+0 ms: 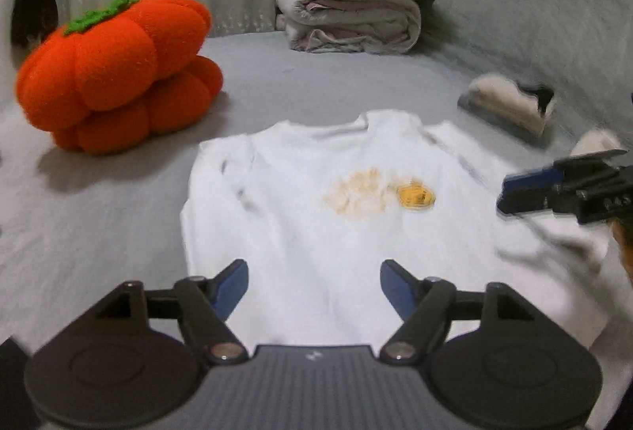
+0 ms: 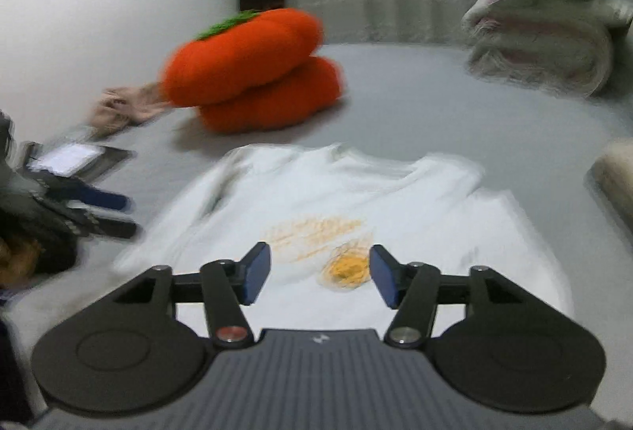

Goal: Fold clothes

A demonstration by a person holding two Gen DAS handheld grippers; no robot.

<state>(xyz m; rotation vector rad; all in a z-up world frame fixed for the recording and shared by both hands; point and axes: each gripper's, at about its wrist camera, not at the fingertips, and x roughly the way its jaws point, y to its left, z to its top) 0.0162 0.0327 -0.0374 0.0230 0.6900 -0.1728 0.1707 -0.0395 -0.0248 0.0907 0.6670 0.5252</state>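
Observation:
A white T-shirt (image 1: 316, 216) with a yellow-orange print lies spread flat on the grey bed, collar away from me. It also shows in the right wrist view (image 2: 356, 200). My left gripper (image 1: 314, 289) is open and empty, held just above the shirt's near hem. My right gripper (image 2: 320, 277) is open and empty above the shirt near the print. The right gripper shows at the right edge of the left wrist view (image 1: 514, 192). The left gripper shows at the left edge of the right wrist view (image 2: 114, 212). Both views are blurred.
An orange pumpkin plush (image 1: 118, 74) sits on the bed to the far left. A folded quilt with a purple pillow (image 1: 356, 2) is at the back. A folded cream item (image 1: 510, 105) lies at the right. A tablet (image 2: 75, 157) lies at the left.

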